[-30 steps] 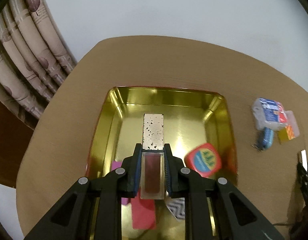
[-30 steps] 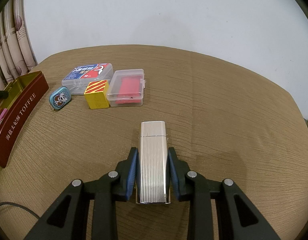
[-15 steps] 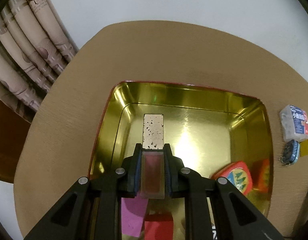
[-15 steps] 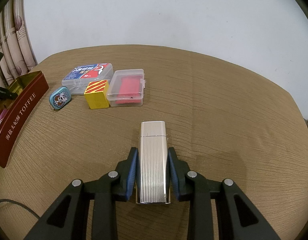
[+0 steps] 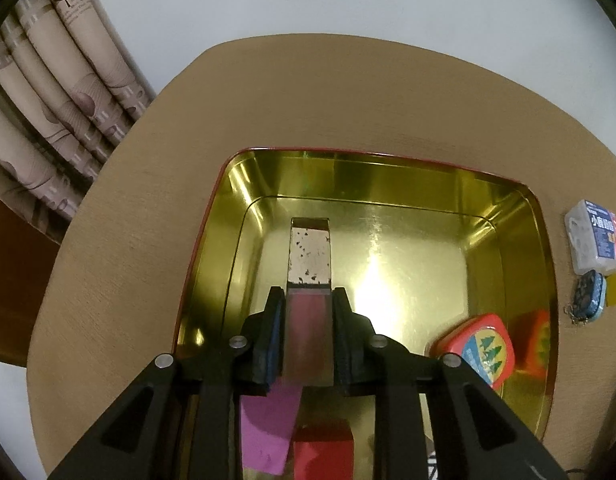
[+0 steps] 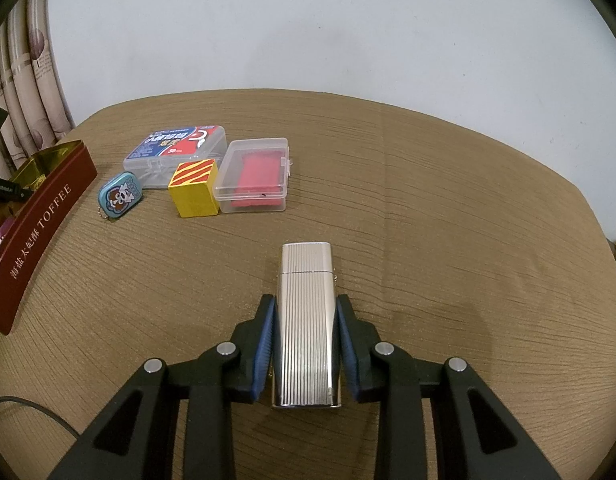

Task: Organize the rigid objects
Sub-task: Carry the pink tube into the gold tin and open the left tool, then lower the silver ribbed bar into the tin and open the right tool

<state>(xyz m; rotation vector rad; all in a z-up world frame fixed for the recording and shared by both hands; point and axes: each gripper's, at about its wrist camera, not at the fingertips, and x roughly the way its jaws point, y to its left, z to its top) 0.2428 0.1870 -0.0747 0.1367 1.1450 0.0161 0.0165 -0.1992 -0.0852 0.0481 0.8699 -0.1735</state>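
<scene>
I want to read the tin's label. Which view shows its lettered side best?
The right wrist view: the tin's red outer wall reads "TOFFEE" there. The left wrist view looks down into its gold inside, showing only a thin red rim.

**Both grippers pitched downward, each with something between its jaws**

The left gripper points steeply down, its jaws opening, with a small flat case between its pads. The right gripper tilts down less steeply, its jaws closed against a ribbed silver lighter.
</scene>
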